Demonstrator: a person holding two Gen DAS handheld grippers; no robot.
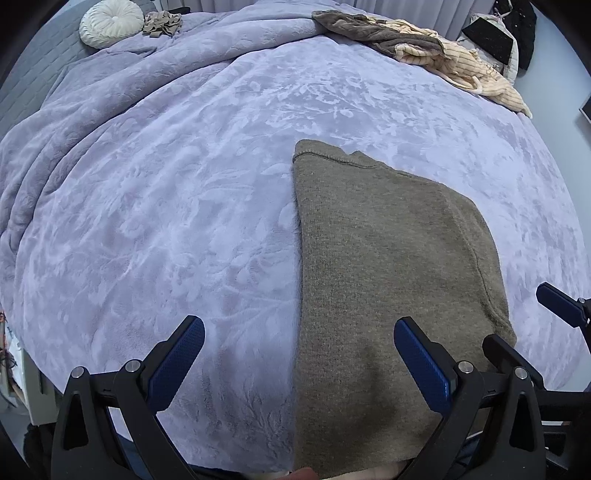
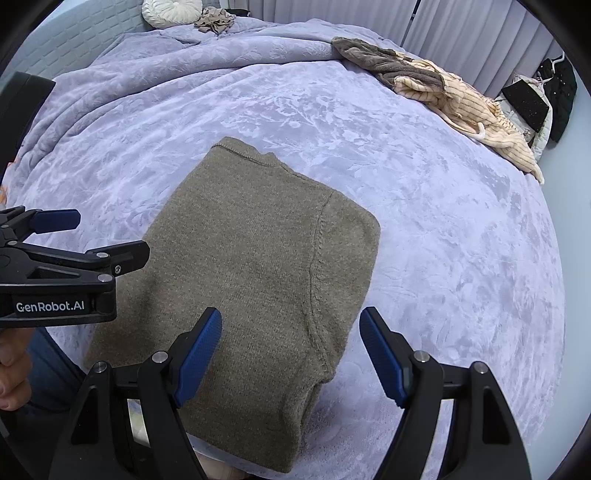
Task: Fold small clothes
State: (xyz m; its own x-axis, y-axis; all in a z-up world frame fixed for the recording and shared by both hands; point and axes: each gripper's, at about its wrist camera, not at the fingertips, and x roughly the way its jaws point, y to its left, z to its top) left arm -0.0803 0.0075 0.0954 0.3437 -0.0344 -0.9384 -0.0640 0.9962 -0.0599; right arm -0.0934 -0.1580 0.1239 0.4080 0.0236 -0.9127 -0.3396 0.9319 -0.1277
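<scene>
An olive-brown knit sweater (image 2: 258, 266) is seen on a lavender, leaf-embossed blanket (image 2: 424, 229) — cream pinstriped garment (image 2: 476, 118) beyond.

Both wrist cams look steeply down, share sweater (image 1: 388, 258).

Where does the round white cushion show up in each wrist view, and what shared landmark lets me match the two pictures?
Left wrist view: the cushion lies at the top left, on the far side of the bed.
Right wrist view: the cushion lies at the top edge, left of centre, partly cut off.
Shared landmark: the crumpled beige cloth lies just right of it in both views.
</scene>
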